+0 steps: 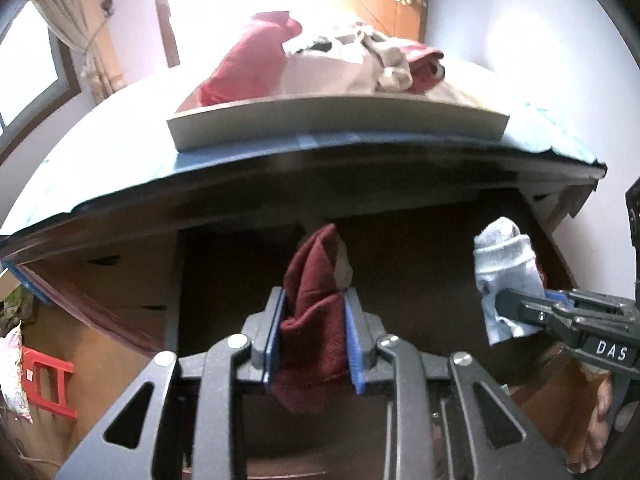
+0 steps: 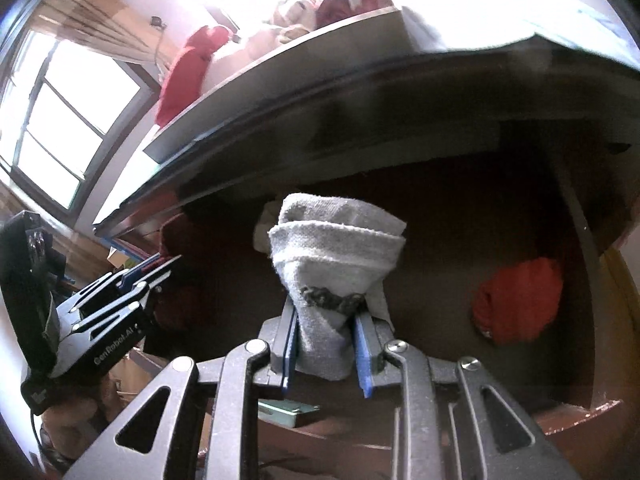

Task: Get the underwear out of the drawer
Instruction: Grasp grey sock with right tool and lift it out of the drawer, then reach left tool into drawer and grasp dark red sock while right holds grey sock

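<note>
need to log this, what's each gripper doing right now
Left gripper: shut on a dark red garment.
Right gripper: shut on a grey garment.

The left wrist view looks forward and downward along its own fingers point(image 1: 276, 332), very near them, into the dark open drawer point(image 1: 420, 264), with the tabletop point(image 1: 120, 148) arching across at 12 o'clock and a window point(image 1: 24, 68) at 10 o'clock. The right wrist view looks the same way from just to the right, equally close to its fingers point(image 2: 364, 344), facing the same drawer point(image 2: 440, 240) and the same tabletop point(image 2: 500, 12). Each camera catches the other tool: the right gripper point(image 1: 520, 308) enters at 3 o'clock in the left view, the left gripper point(image 2: 160, 268) at 9 o'clock in the right view. Both share the tray point(image 1: 340, 120) of clothes at 12 o'clock.
</note>
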Available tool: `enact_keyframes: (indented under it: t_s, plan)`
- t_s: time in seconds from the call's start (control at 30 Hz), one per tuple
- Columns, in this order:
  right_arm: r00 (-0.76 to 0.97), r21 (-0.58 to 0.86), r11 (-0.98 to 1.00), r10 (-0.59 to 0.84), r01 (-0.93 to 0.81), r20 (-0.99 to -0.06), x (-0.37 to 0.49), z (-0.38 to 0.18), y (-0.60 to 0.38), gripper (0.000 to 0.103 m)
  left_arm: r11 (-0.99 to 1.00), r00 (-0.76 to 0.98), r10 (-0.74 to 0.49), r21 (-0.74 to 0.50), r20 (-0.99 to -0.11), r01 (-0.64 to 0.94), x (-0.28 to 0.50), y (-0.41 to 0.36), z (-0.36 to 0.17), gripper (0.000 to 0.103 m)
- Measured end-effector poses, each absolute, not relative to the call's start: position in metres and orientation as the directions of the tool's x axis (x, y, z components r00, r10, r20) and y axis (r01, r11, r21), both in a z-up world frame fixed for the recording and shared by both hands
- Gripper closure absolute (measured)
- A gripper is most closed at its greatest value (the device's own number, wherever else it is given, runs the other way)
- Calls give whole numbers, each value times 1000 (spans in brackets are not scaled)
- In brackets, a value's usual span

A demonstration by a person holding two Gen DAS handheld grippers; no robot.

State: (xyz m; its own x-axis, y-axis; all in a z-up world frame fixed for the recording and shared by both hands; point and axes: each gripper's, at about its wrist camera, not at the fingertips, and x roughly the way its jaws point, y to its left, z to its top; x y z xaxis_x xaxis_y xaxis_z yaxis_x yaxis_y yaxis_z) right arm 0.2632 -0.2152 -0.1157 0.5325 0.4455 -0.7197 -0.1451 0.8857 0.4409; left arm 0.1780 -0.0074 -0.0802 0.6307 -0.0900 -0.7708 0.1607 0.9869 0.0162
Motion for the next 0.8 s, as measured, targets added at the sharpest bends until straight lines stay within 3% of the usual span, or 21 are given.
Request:
enact_keyframes:
  t_s: [0.67,0.7,0.8]
  plan:
    - [666,381,897,427,-225,-611,234,-49,-204,76,996,775,-67,6,-629,91,174,11,-25,77]
    - [672,380,897,426,-226,-606,234,-46,-204,76,995,776,-77,-5,-626,95,174,13,-24,82]
    - [687,382,897,423,-223,-591,233,-38,-207,76,994,764,-110,-55,-636,97,176,26,-20,84]
